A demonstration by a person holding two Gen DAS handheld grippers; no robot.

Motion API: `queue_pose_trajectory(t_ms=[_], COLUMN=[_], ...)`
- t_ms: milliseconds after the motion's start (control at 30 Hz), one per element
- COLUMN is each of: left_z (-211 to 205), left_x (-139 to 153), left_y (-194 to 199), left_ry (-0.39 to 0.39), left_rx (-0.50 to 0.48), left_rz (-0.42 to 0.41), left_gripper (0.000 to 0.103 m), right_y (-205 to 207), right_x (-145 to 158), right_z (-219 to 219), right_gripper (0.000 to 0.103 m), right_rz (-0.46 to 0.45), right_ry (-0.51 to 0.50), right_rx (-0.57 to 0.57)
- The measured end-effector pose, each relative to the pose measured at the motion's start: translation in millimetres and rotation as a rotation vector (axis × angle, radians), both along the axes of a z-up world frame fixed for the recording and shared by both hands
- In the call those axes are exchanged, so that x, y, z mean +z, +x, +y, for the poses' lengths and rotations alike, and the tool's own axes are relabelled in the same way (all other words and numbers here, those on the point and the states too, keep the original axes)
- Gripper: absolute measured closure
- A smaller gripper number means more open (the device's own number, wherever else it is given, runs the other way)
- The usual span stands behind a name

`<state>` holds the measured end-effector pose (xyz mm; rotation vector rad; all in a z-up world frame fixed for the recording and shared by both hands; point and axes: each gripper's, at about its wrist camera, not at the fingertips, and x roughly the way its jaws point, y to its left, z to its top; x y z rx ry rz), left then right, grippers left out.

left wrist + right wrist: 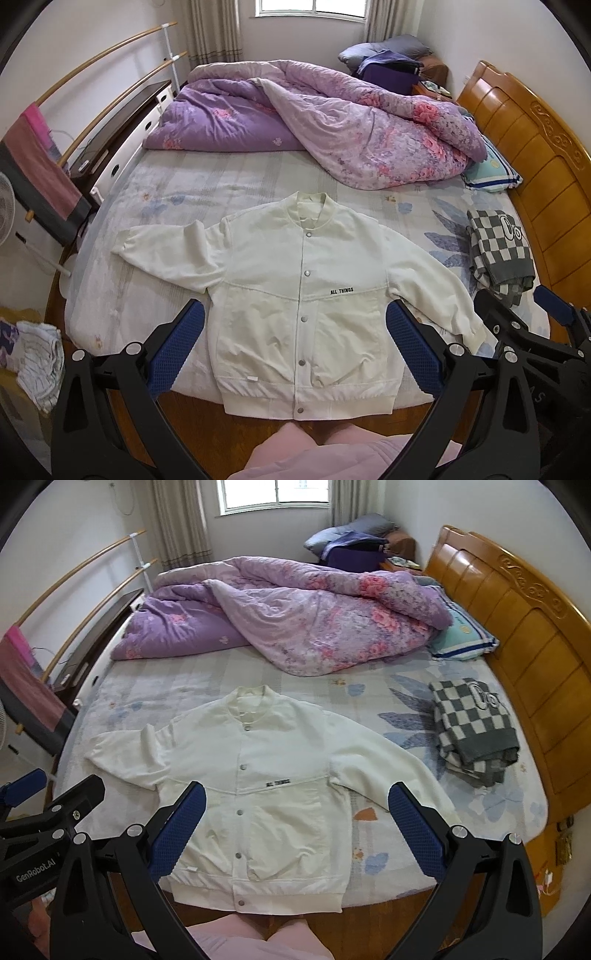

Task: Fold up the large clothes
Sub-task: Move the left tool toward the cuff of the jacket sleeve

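One white jacket flat on bed; left gripper and right gripper wide apart, empty.

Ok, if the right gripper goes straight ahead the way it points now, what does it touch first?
Most likely the white jacket lying flat on the bed; the open right gripper aims near its right chest. Depth is hard to judge.
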<state>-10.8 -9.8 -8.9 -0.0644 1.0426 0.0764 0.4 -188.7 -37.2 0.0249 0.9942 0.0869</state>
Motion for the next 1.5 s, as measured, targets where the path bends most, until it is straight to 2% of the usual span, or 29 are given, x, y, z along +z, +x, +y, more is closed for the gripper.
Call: queue_pose_trajectory(t_ms=[200, 433, 533, 667, 867, 1000, 1133, 1200, 1267, 1367, 1500], left_z=[10.9, 28.9, 40.3, 59.8, 95.2, 136.8, 181.1, 211.5, 245.5, 290.9, 345.3], left_x=[-1.3, -8.3, -8.1, -11.3, -13.9, -23.6, -39.5, -50.6, -62.7, -82.2, -116.9], left_y=[-13.3, -35.4, -44.7, -51.9, -53.6, -42.3, -23.6, -11.0, 4.9, 24.1, 58.6], left_ry=[0.016, 0.033, 0.022, 0.052, 0.064, 0.009, 0.000, -0.007, -0.029, -0.064, -0.093], left_rx=[0.081, 0.196, 0.240, 0.311, 0.351, 0.356, 0.330, 0.304, 0.277, 0.217, 0.163], left_rz=[0.003, 0.039, 0.035, 0.052, 0.023, 0.034, 0.051, 0.061, 0.068, 0.036, 0.064], left_gripper=[0.005, 0.005, 0.005, 0.005, 0.005, 0.005, 0.005, 0.005, 0.005, 0.005, 0.005], right_y=[2.2, 3.0, 1.5, 1.2, 6.1, 9.8, 21.3, 30.4, 44.5, 67.7, 97.9], right_x=[-7.5, -18.6, -22.6, -26.2, -34.0, -38.9, -44.4, -49.7, -57.4, -66.8, -82.0], right_z=[9.8, 34.7, 45.9, 67.5, 106.3, 146.7, 182.8, 210.7, 244.0, 282.7, 329.5], right_gripper=[0.008, 0.008, 0.008, 0.008, 0.008, 0.008, 0.008, 0.009, 0.009, 0.009, 0.009], right_rz=[-0.007, 0.001, -0.013, -0.042, -0.049, -0.080, -0.079, -0.080, -0.048, 0.005, 0.044], right_ry=[0.053, 0.055, 0.066, 0.077, 0.069, 0.010, 0.033, -0.002, -0.031, 0.036, 0.037], right_rx=[0.117, 0.277, 0.346, 0.447, 0.516, 0.537, 0.493, 0.462, 0.427, 0.370, 0.305])
